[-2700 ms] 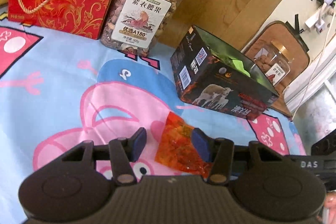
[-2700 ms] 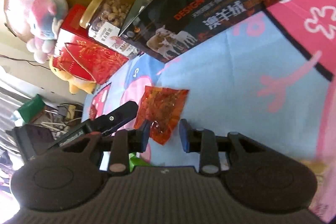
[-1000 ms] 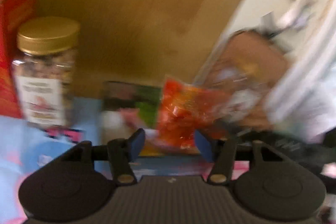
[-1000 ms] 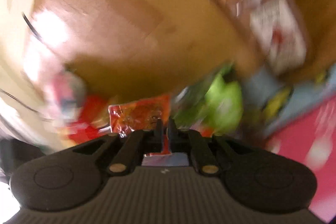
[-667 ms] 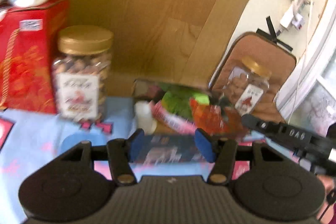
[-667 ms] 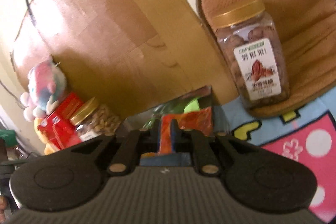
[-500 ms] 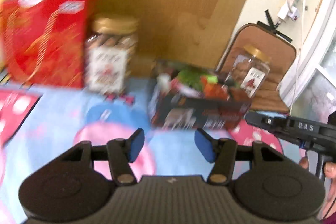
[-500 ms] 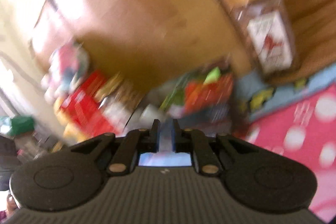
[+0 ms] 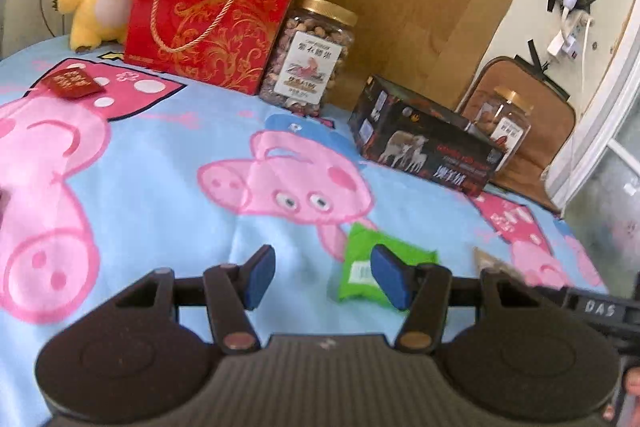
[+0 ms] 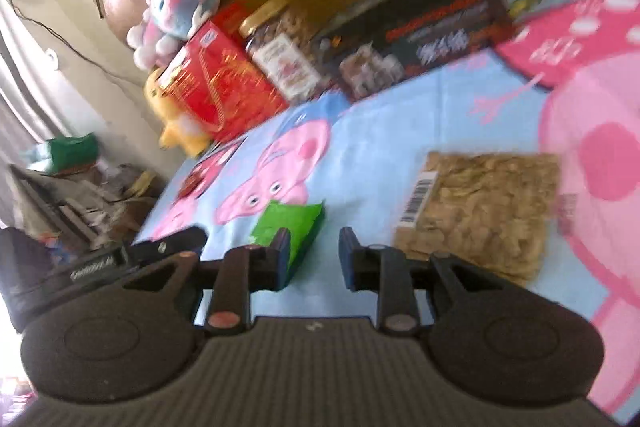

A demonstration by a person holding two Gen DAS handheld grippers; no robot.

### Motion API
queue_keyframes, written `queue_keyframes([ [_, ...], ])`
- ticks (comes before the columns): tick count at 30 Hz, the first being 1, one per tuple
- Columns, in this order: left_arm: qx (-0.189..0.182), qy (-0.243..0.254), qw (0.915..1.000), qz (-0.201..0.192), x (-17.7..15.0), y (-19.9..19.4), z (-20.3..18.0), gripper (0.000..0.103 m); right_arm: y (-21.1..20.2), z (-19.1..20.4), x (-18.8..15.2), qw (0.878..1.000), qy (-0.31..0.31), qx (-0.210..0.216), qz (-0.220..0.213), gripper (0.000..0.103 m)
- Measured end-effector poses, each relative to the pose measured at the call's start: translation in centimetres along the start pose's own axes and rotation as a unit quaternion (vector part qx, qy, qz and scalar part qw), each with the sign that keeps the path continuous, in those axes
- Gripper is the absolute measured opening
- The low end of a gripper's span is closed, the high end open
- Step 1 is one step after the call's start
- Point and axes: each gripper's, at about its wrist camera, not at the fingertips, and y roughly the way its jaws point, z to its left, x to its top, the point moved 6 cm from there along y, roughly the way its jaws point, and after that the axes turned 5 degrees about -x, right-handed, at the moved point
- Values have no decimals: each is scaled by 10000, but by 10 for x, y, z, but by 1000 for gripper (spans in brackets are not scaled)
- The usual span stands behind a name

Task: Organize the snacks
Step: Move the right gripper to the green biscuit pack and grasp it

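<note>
While both grippers hung empty over the bed, the green snack packet (image 9: 362,269) lay loose just ahead of them.

The left gripper (image 9: 322,277) stood moderately wide with nothing between its blue pads; the right gripper (image 10: 314,257) had just been opening, its gap narrower and also empty. The green packet sat flat on the cartoon-pig sheet (image 9: 160,163), nearest the left gripper's right-hand pad, with a tan flaky snack bag (image 10: 476,215) beside it. The black open-topped box (image 9: 424,147) stood well apart, by the nut jar (image 9: 310,59). The packet looked light, soft and crinkly, likely slippery; I'd pinch it across a sealed edge, since the soft bedding would give underneath.
</note>
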Motion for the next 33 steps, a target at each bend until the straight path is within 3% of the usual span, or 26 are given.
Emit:
queue_keyframes([
  [3, -33, 114, 9999, 54, -7, 1, 2, 54, -4, 4, -6, 9980, -340, -370, -380, 30],
  [10, -551, 72, 9985, 24, 4, -3, 4, 51, 10, 7, -4, 9997, 137, -177, -90, 30],
  [18, -981, 67, 9946, 341, 8, 23, -12, 51, 21, 19, -12, 9998, -88, -63, 138, 34],
  [21, -957, -44, 9941, 506, 3, 38, -12, 49, 31, 22, -12, 9995, -228, -51, 212, 36],
  [26, -1053, -409, 9911, 698, -1, 37, -10, 31, 37, 27, -14, 9989, -365, -5, 304, 32],
  [33, -1234, -574, 9875, 795, -17, 27, -29, 31, 10, 15, -16, 9990, -347, -2, 270, 28],
])
